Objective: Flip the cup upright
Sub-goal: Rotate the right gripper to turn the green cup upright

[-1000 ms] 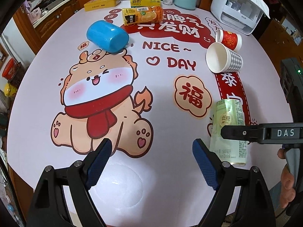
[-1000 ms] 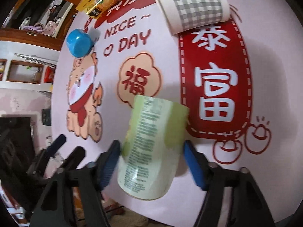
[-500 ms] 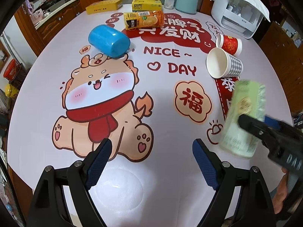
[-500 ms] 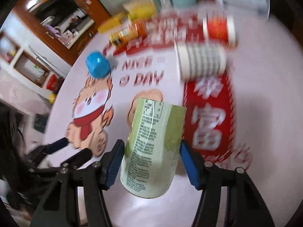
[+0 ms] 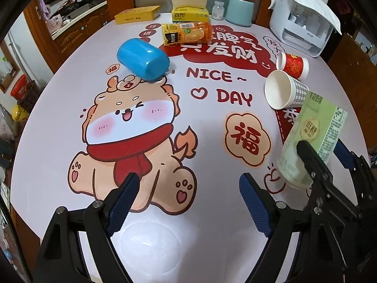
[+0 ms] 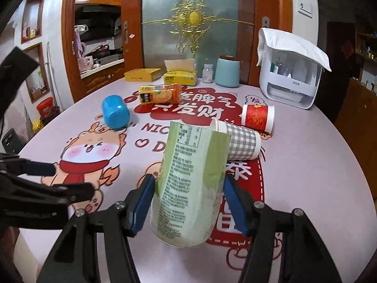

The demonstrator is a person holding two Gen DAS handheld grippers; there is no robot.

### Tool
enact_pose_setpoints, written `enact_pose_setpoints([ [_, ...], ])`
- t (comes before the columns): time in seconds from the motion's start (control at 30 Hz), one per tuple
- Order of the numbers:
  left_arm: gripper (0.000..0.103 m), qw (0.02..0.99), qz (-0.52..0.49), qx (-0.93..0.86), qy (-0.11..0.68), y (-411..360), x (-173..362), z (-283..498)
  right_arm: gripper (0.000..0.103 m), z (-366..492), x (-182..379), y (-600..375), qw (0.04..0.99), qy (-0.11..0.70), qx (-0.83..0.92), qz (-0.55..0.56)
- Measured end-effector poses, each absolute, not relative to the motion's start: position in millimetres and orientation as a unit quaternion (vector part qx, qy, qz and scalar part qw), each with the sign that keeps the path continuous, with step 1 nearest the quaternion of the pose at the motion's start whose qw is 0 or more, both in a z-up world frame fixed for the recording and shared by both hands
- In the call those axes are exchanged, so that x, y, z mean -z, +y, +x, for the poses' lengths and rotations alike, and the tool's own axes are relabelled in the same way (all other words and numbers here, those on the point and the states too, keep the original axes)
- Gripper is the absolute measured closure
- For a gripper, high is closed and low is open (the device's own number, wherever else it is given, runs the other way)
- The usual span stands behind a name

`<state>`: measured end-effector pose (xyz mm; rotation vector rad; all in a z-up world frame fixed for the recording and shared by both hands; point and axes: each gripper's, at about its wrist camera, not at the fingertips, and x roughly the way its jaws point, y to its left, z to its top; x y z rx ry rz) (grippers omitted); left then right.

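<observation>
My right gripper (image 6: 188, 202) is shut on a tall green paper cup (image 6: 192, 184) and holds it nearly upright, tilted a little, with its wide rim downward just above the table. The green cup (image 5: 313, 139) and the right gripper also show at the right of the left wrist view. My left gripper (image 5: 188, 200) is open and empty above the front of the table. A grey checked paper cup (image 5: 285, 92), a red paper cup (image 5: 293, 66) and a blue plastic cup (image 5: 143, 59) lie on their sides on the table.
The round table carries a printed cartoon cloth (image 5: 132, 122). An orange drink carton (image 5: 187, 34) lies at the back, with a tissue box (image 5: 189, 13), a yellow tin (image 5: 137, 16), a teal jar (image 5: 240, 10) and a white appliance (image 5: 304, 28) behind it.
My right gripper has lifted the green cup off the table and turned it from lying flat to nearly upright. The left gripper has stayed open and drawn back slightly.
</observation>
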<state>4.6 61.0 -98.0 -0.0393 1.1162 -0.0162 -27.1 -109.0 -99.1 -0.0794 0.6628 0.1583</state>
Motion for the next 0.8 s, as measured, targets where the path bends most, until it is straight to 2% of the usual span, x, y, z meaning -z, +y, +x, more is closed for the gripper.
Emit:
enact_pose_setpoints([
  [0.3, 0.018, 0.850, -0.028, 0.005, 0.526, 61, 101, 8, 0.043, -12, 118, -111, 0.944, 0.319, -0.064, -0.048],
  [0.8, 0.018, 0.853, -0.028, 0.009, 0.522, 57, 99, 2, 0.040, -44, 120, -101, 0.941, 0.319, -0.069, -0.093],
])
